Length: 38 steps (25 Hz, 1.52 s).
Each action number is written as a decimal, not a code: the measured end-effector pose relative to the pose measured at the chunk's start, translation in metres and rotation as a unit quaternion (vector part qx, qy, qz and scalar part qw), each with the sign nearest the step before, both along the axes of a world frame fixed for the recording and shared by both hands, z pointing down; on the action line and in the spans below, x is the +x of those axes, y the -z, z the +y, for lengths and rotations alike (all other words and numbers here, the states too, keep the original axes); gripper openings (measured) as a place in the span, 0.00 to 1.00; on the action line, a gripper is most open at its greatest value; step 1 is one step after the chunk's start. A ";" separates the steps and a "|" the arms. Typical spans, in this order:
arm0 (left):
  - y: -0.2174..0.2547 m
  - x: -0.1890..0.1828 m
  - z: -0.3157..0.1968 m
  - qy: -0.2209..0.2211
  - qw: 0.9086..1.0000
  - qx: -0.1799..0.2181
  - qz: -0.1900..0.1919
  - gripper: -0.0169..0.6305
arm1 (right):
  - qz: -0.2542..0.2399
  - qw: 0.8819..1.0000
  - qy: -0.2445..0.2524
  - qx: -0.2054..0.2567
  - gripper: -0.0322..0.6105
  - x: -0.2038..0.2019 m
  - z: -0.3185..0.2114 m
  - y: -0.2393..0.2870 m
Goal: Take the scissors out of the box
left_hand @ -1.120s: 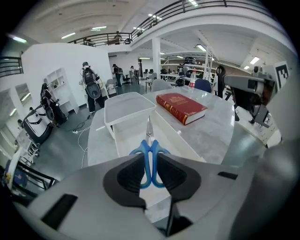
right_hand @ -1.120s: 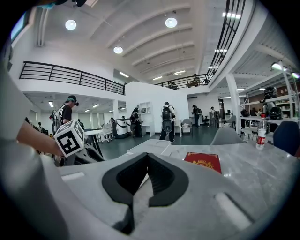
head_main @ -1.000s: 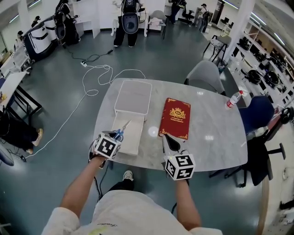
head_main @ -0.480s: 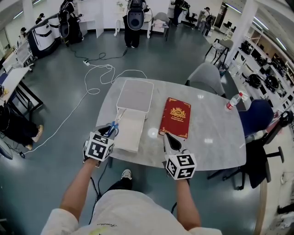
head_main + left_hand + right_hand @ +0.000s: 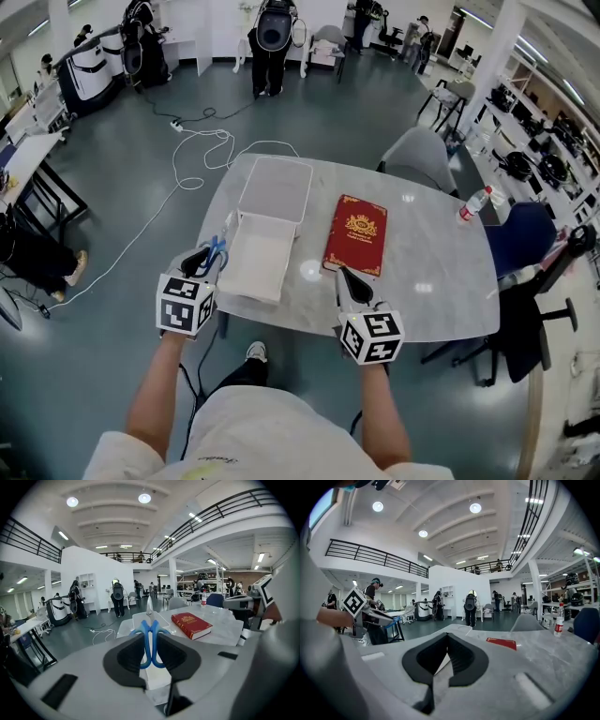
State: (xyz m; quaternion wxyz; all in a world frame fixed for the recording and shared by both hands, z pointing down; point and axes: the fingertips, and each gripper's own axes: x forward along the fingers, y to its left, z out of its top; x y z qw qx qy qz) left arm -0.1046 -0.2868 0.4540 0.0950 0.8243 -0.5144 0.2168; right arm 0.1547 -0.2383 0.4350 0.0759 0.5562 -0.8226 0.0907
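- The left gripper (image 5: pixel 206 261) is shut on the scissors (image 5: pixel 151 640): its jaws pinch the blue handle loops from both sides, and the blades point away from the person.
- Gripping at the loops likely gives the pads the widest, least slippery part to press on and keeps the sharp end forward.
- The scissors are clear of the box (image 5: pixel 246 281), held in the air just to its left, over the table's (image 5: pixel 427 258) left edge.
- So the removal itself looks done; setting them down is probably what remains.
- The box lies open with its lid folded back on the far side, which leaves the tray free to reach into.
- The right gripper (image 5: pixel 349 284) has its jaws together on nothing. It hangs near the table's front edge by the near corner of the red book (image 5: pixel 356 234), seemingly parked out of the left arm's way.
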 end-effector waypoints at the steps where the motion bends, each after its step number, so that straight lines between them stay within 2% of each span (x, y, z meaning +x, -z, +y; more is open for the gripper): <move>1: 0.003 -0.003 0.002 0.004 1.000 0.006 0.006 0.15 | 0.000 1.000 0.000 0.001 0.06 -0.001 0.001 0.001; 9: 0.018 -0.015 0.022 0.035 0.997 0.047 0.044 0.15 | 0.002 1.000 0.004 0.008 0.06 -0.003 0.013 0.004; 16: 0.027 -0.024 0.037 0.052 0.994 0.061 0.080 0.15 | 0.006 1.000 0.001 0.008 0.06 0.001 0.022 0.004; 38: 0.027 -0.024 0.049 0.044 0.994 0.060 0.080 0.15 | 0.011 1.000 -0.002 0.014 0.06 -0.002 0.037 0.008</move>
